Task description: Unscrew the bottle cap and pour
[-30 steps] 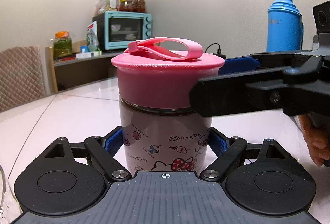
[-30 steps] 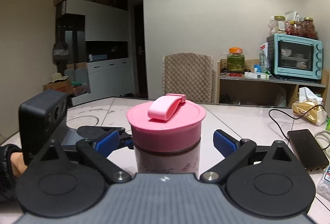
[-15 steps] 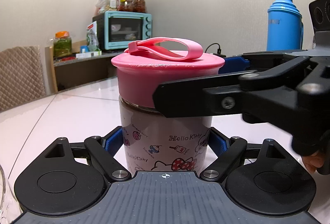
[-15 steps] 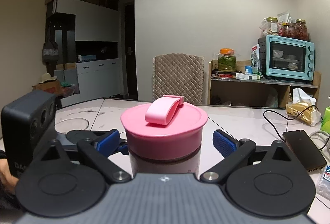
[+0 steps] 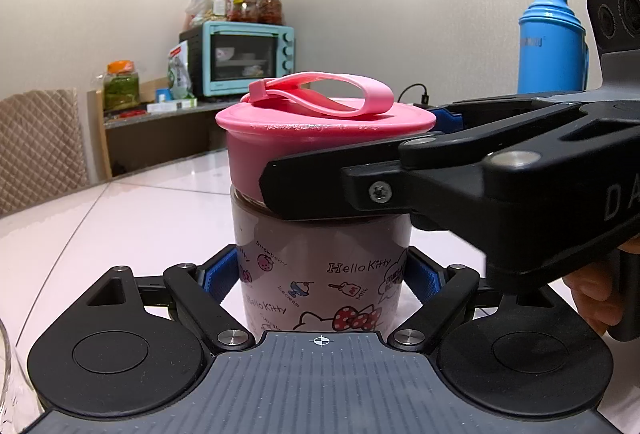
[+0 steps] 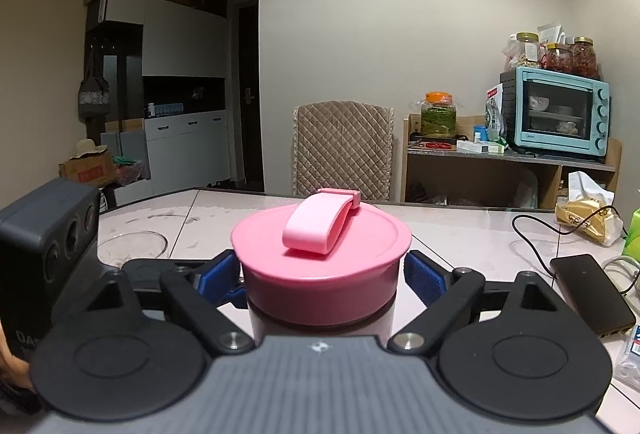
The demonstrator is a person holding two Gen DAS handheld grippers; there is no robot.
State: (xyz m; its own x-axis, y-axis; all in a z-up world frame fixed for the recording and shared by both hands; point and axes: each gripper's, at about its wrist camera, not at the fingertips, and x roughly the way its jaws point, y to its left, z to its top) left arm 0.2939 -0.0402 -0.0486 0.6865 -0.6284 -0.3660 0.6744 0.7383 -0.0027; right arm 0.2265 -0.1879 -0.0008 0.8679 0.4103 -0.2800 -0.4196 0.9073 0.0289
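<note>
A Hello Kitty bottle (image 5: 320,258) with a wide pink cap (image 5: 312,142) and a pink loop strap stands on the white table. My left gripper (image 5: 322,274) is shut on the bottle's body, its blue pads pressed on both sides. My right gripper (image 6: 322,274) reaches in from the right at cap height. Its jaws are closing with the pink cap (image 6: 352,234) between them, and the blue pads touch the cap's sides. Its near finger (image 5: 320,190) crosses the front of the cap in the left wrist view and hides the cap's lower edge.
A blue thermos (image 5: 552,46) stands behind at the right. A glass bowl (image 6: 132,246) sits left of the bottle; a phone (image 6: 592,290) with a cable lies to the right. A padded chair (image 6: 344,150) and a shelf with a toaster oven (image 6: 556,114) stand beyond the table.
My right gripper slid further in around the cap and its jaws came together from wide open onto the cap's sides. The left gripper and the bottle stayed still.
</note>
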